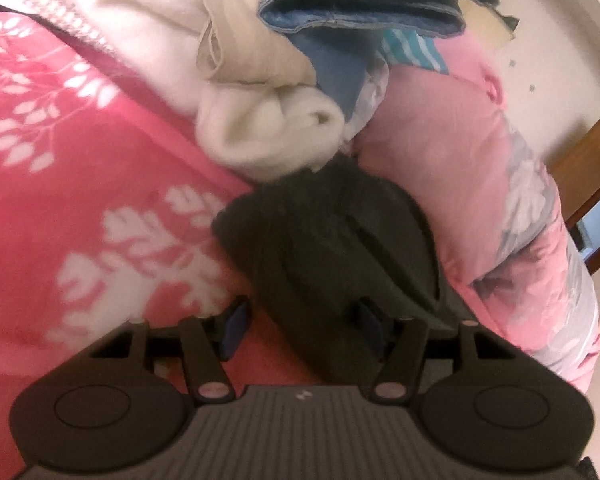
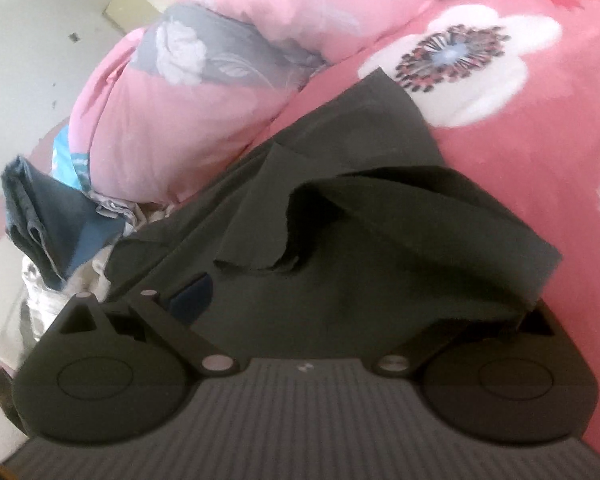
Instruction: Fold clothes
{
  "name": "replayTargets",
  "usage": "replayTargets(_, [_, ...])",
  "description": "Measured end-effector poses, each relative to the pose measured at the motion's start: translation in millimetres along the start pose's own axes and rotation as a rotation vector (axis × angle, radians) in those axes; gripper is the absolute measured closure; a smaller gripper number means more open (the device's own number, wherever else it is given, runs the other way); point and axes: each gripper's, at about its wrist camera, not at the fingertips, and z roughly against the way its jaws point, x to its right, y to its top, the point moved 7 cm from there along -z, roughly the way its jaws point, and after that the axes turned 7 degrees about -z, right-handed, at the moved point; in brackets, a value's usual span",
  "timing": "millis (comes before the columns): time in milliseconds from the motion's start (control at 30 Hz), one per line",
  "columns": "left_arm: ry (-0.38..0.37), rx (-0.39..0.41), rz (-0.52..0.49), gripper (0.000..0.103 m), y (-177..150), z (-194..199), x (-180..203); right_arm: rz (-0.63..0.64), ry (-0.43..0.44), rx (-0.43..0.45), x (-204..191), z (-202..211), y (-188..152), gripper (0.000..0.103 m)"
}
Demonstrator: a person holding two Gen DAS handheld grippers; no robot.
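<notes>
The left gripper (image 1: 302,322) has its fingers spread wide; the dark garment (image 1: 332,248) lies between them, bunched against the right finger (image 1: 370,318), while the left finger (image 1: 234,330) sits over the red bedspread (image 1: 80,184). The right gripper (image 2: 340,300) is draped by the same garment (image 2: 360,232): one blue pad (image 2: 192,294) shows, the other is buried, so I cannot tell its grip. The cloth is dark grey-green, crumpled, with folded flaps. It runs away from the fingers toward the pink quilt (image 2: 172,128), beside jeans (image 1: 372,4) and a white garment (image 1: 272,132).
</notes>
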Motion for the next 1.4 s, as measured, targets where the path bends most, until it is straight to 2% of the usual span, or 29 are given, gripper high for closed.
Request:
replayTargets(67, [-0.002, 0.021, 0.017, 0.044, 3, -5, -3, 0.038, -0.016, 0.022, -2, -7, 4, 0.005])
replayTargets(133, [0.006, 0.036, 0.020, 0.046, 6, -9, -2, 0.065, -0.033, 0.044, -3, -14, 9, 0.013])
replayTargets(167, [0.013, 0.041, 0.016, 0.048, 7, -12, -1, 0.066, -0.039, 0.055, -2, -18, 13, 0.028])
replayTargets(200, [0.024, 0.044, 0.006, 0.048, 8, -14, 0, 0.053, -0.040, 0.060, 1, -21, 16, 0.039])
replayTargets(233, [0.036, 0.047, -0.009, 0.048, 10, -16, 2, 0.033, -0.039, 0.062, 5, -23, 19, 0.043])
replayTargets(267, [0.048, 0.050, -0.025, 0.048, 11, -17, 5, 0.015, -0.034, 0.065, 8, -25, 22, 0.051])
replayTargets(300, [0.059, 0.054, -0.042, 0.052, 12, -18, 7, -0.001, -0.030, 0.067, 11, -26, 26, 0.063])
replayTargets(333, [0.069, 0.055, -0.055, 0.058, 12, -19, 9, -0.019, -0.025, 0.069, 14, -28, 30, 0.071])
replayTargets(367, [0.073, 0.048, -0.056, 0.073, 11, -20, 10, -0.045, -0.014, 0.069, 18, -28, 34, 0.089])
replayTargets(400, [0.070, 0.035, -0.046, 0.085, 10, -22, 11, -0.074, 0.001, 0.068, 21, -28, 36, 0.098])
replayTargets(500, [0.058, 0.016, -0.040, 0.092, 6, -21, 22, -0.150, 0.038, 0.109, 31, -18, 46, 0.101])
replayTargets(733, [-0.002, -0.015, -0.115, 0.094, -17, -3, 81, -0.191, 0.044, 0.217, 52, 33, 62, 0.102])
replayTargets(1000, [-0.125, -0.106, -0.146, 0.094, -88, 46, 129, -0.237, -0.007, 0.278, 112, 149, 51, 0.102])
replayTargets(1067, [-0.130, -0.130, -0.150, 0.094, -111, 63, 133, -0.247, -0.014, 0.273, 126, 179, 38, 0.102])
replayTargets(1133, [-0.100, -0.145, -0.162, 0.094, -129, 76, 126, -0.265, -0.010, 0.227, 138, 198, 22, 0.102])
replayTargets(1200, [-0.064, -0.155, -0.178, 0.094, -145, 88, 117, -0.321, 0.012, 0.178, 149, 205, 7, 0.101])
replayTargets(1267, [-0.052, -0.206, -0.180, 0.092, -158, 89, 105, -0.394, 0.022, 0.133, 164, 203, -4, 0.097])
replayTargets(1333, [-0.075, -0.231, -0.172, 0.087, -163, 91, 96, -0.450, 0.020, 0.112, 176, 200, -7, 0.098])
replayTargets(1367, [-0.090, -0.230, -0.170, 0.083, -162, 95, 93, -0.466, 0.029, 0.109, 178, 202, -6, 0.095])
replayTargets(1400, [-0.102, -0.219, -0.174, 0.074, -160, 100, 91, -0.468, 0.024, 0.108, 178, 207, -5, 0.087])
